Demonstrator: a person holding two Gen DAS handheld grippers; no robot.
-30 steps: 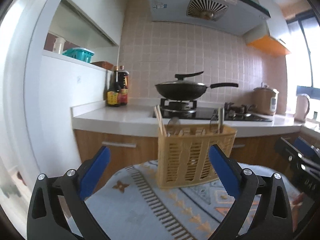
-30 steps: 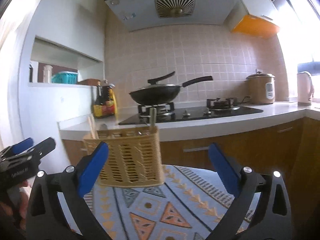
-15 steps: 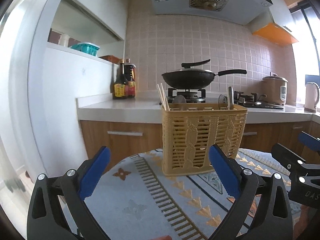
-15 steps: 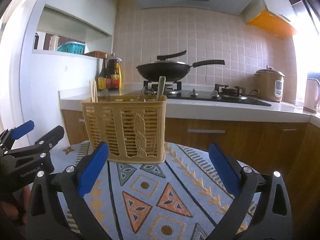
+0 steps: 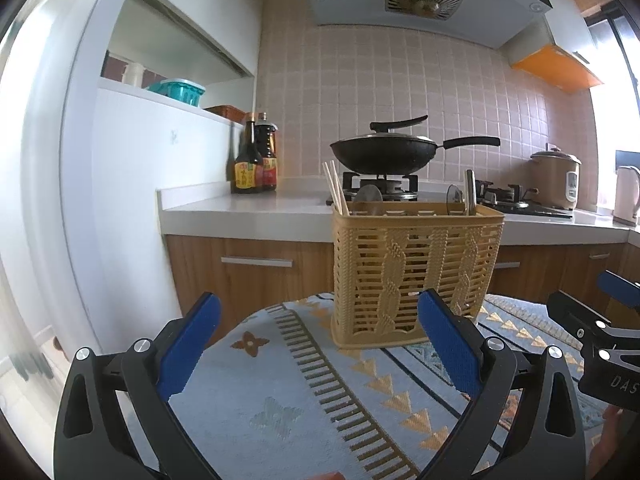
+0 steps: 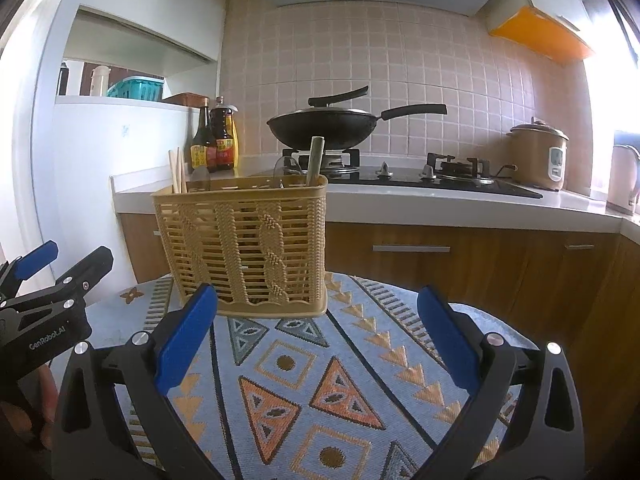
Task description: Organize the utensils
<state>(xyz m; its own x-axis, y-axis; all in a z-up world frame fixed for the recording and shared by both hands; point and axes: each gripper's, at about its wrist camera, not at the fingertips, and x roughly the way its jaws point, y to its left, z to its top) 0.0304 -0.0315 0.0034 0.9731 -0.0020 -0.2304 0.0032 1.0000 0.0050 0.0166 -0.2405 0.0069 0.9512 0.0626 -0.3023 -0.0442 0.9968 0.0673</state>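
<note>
A tan plastic utensil basket [image 5: 416, 272] stands upright on a round table with a patterned blue cloth [image 5: 288, 396]. It holds wooden chopsticks [image 5: 335, 194] at its left end, spoon bowls [image 5: 370, 199] and a flat handle [image 5: 470, 192] at its right. The basket also shows in the right wrist view [image 6: 244, 244], with chopsticks [image 6: 178, 170] and a wooden handle [image 6: 314, 160]. My left gripper [image 5: 318, 344] is open and empty, short of the basket. My right gripper [image 6: 316, 340] is open and empty, just right of the basket's front.
Behind the table runs a kitchen counter [image 5: 248, 208] with sauce bottles [image 5: 256, 160], a black wok on the stove [image 5: 388, 152], a rice cooker [image 5: 556, 176] and a kettle [image 5: 626, 200]. Wooden cabinets [image 6: 440, 256] stand below. The table edge [image 5: 224, 332] is close on the left.
Both grippers have dropped lower and come a little closer to the basket, which now sits higher and larger in both views. Both stay open and empty.
</note>
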